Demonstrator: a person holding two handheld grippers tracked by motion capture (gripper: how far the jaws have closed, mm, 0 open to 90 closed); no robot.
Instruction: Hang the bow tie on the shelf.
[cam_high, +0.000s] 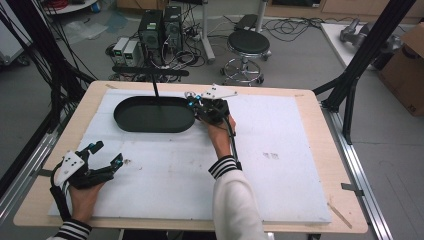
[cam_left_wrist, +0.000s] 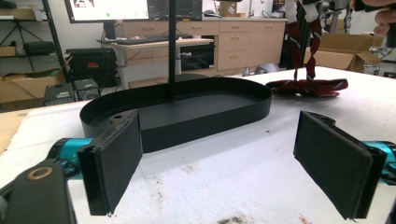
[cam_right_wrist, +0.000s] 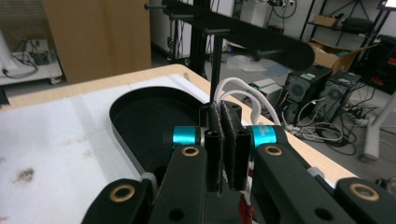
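White cord loop (cam_right_wrist: 243, 95) and its dark red striped item (cam_left_wrist: 306, 84) are clamped in the right gripper (cam_high: 196, 104), beside the black oval tray (cam_high: 127, 117). The left gripper (cam_high: 102, 154) rests on the white pad (cam_high: 280, 150), jaws wide apart and empty.

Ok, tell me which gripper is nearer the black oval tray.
Right. The right gripper is at the black oval tray's right end, shut on a white cord loop with red fabric hanging below. The left gripper sits open nearer the table's front edge, apart from the tray.
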